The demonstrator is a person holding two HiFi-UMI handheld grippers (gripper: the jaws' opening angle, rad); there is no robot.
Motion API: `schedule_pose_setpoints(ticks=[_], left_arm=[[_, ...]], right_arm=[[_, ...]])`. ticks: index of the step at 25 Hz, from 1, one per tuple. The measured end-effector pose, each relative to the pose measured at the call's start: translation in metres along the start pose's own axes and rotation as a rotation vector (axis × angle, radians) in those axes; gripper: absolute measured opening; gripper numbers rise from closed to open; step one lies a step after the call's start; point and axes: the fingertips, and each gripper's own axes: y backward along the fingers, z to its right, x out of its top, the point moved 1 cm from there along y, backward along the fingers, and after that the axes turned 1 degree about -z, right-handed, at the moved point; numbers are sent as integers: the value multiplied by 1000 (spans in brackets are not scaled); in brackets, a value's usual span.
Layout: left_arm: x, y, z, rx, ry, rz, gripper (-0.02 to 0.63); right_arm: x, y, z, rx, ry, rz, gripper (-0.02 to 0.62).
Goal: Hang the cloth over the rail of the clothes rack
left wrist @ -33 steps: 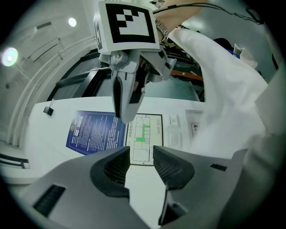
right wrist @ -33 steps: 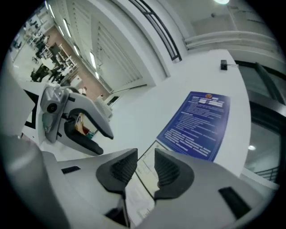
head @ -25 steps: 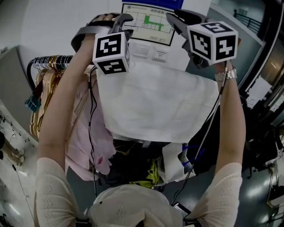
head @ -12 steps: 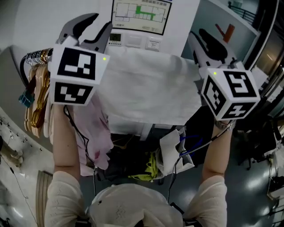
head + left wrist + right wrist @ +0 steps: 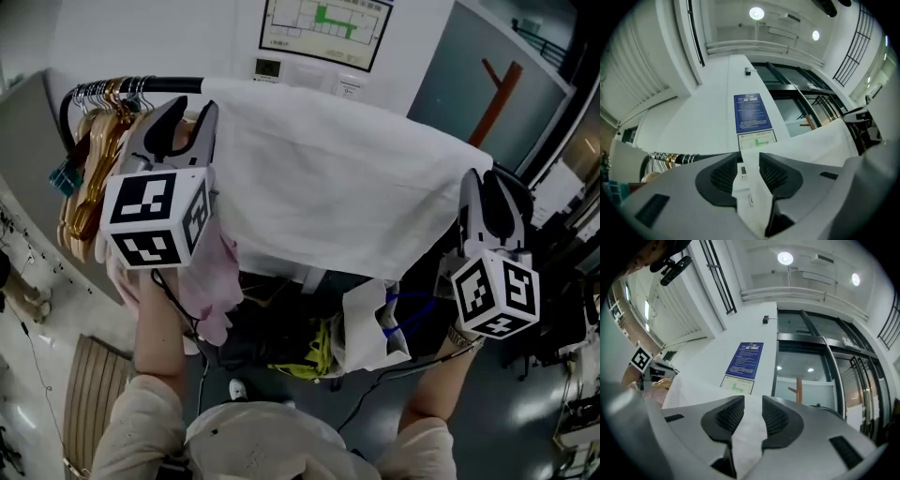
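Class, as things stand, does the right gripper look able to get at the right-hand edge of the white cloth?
Probably yes. The right gripper sits at the white cloth's right edge, its jaws apart with cloth showing between them, and nothing appears to block it.

blocked: hangers [image 5: 86, 178] on rail [image 5: 169, 84], left | pink garment [image 5: 208, 281] below

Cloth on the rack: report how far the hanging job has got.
Done: the white cloth lies draped over the rail. In hand: left gripper and right gripper stand open at its ends, gripping nothing; the left's jaws have just been closing a little. Left: apparently only pulling away.
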Motion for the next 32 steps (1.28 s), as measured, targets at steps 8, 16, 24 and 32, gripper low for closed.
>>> schedule_pose_setpoints(ticks=[8,16,24,32], left_arm=[[-32,-23,-9,-146,165,-99,133],[-31,-29,3,-126,131,-84,132],[-14,-20,-2,-135,116,-46,39],[3,-28,-13,-73,54,-13,28]], right_arm=[[-28,0,21,-14,-110,-85,106],[-41,-13,26,45,-172,-126,106],[-27,-10,24,60,-159,-92,26],[-20,-15,19,68,-161,-71,26]])
